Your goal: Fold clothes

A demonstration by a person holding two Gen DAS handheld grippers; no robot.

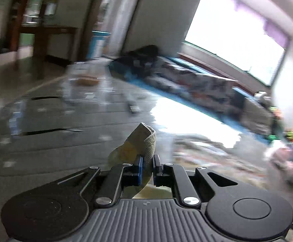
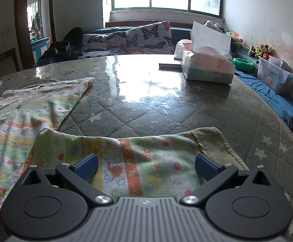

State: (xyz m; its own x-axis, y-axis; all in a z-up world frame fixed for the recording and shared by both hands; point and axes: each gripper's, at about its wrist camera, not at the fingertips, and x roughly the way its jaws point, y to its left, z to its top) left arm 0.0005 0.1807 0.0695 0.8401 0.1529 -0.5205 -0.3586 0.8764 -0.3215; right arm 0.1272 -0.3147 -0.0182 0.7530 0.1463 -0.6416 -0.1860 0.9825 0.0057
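Observation:
A small patterned garment (image 2: pixel 35 109) with green, orange and yellow bands lies spread on the quilted table (image 2: pixel 146 100). One sleeve (image 2: pixel 136 157) with a ribbed olive cuff (image 2: pixel 217 143) is laid across the near edge. My right gripper (image 2: pixel 146 166) hovers just over that sleeve, open, its blue pads wide apart. In the blurred left wrist view, my left gripper (image 1: pixel 148 162) is shut on a ribbed olive cuff (image 1: pixel 144 141) of the garment, lifted above the table (image 1: pixel 65 141).
A tissue box (image 2: pixel 208 68) and a flat book (image 2: pixel 169 65) sit at the table's far right. Behind are butterfly cushions (image 2: pixel 130 40) on a bench, a plastic bin (image 2: pixel 273 74), toys and a window. A clear container (image 1: pixel 84 80) stands far on the table.

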